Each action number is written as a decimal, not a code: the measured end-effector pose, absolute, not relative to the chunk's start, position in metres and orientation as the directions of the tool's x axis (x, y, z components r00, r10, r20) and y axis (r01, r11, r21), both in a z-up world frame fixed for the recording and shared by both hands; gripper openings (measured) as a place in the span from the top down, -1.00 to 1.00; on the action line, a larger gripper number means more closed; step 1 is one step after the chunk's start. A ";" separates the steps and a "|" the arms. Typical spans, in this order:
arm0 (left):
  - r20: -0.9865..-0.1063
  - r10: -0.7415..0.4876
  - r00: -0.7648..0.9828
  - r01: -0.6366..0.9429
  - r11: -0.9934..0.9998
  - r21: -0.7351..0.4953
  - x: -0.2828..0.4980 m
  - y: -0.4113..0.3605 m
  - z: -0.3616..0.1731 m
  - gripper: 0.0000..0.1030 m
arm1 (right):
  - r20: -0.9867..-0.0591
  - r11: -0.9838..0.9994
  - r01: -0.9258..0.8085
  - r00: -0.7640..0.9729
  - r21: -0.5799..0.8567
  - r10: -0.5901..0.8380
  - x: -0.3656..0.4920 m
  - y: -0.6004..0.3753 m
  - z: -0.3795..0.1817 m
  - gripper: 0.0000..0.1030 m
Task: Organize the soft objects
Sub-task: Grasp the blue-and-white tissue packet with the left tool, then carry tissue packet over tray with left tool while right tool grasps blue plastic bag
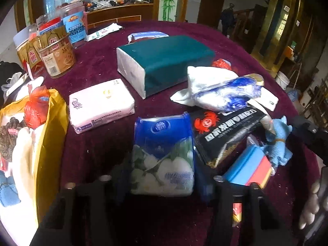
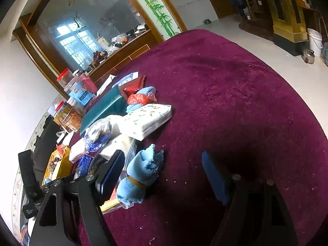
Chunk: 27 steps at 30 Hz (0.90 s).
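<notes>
A blue tissue pack (image 1: 164,155) lies on the maroon tablecloth (image 1: 98,147), and my left gripper (image 1: 163,175) is shut on it, a pad pressing each long side. Around it lie a pink tissue pack (image 1: 100,104), a green tissue box (image 1: 164,61), a white cloth with a blue-white bag (image 1: 225,94), a black crab-print packet (image 1: 225,131) and stacked sponges (image 1: 250,168). My right gripper (image 2: 162,164) stands open over bare cloth. A rolled blue towel (image 2: 141,176) lies just beside its left finger (image 2: 112,170), outside the jaws.
An open yellow bag (image 1: 47,135) holding soft items stands at the left. Several jars (image 1: 57,57) cluster at the back left. A white leaf-print tissue pack (image 2: 149,119) tops the pile. The table's right half (image 2: 246,102) is bare cloth. A gloved hand (image 1: 311,203) shows at the right edge.
</notes>
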<state>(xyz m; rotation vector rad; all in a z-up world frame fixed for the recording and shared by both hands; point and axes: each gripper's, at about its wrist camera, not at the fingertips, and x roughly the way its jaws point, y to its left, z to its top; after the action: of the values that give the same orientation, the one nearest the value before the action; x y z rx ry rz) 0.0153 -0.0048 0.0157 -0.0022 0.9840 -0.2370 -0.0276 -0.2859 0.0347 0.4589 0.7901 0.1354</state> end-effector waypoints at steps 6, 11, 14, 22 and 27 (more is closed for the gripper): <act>-0.774 -0.278 0.569 0.211 0.959 -0.189 -0.008 0.012 0.044 -0.05 | -0.660 0.893 0.066 0.698 0.444 0.277 -0.027 -0.287 0.033 -0.49; -0.692 -0.366 0.622 0.191 0.928 -0.319 -0.056 0.053 0.077 -0.05 | -0.662 0.883 0.080 0.694 0.462 0.284 -0.026 -0.291 0.030 -0.49; -0.652 -0.365 0.664 0.160 0.922 -0.354 -0.089 0.082 0.089 -0.06 | -0.667 0.876 0.089 0.685 0.474 0.291 -0.025 -0.293 0.028 -0.49; -0.633 -0.195 0.750 0.009 0.958 -0.285 -0.146 0.153 0.087 -0.06 | -0.692 0.895 0.097 0.672 0.436 0.264 -0.025 -0.287 0.025 -0.49; -0.632 -0.133 0.763 -0.106 0.939 -0.326 -0.172 0.213 0.079 -0.06 | -0.717 0.924 0.087 0.660 0.371 0.226 -0.024 -0.278 0.025 -0.55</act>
<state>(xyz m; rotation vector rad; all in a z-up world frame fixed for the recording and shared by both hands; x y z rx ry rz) -0.1719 0.2128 0.0787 -0.3570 0.7061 -0.0153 -0.0240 -0.2781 0.0246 0.3955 0.8525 0.0805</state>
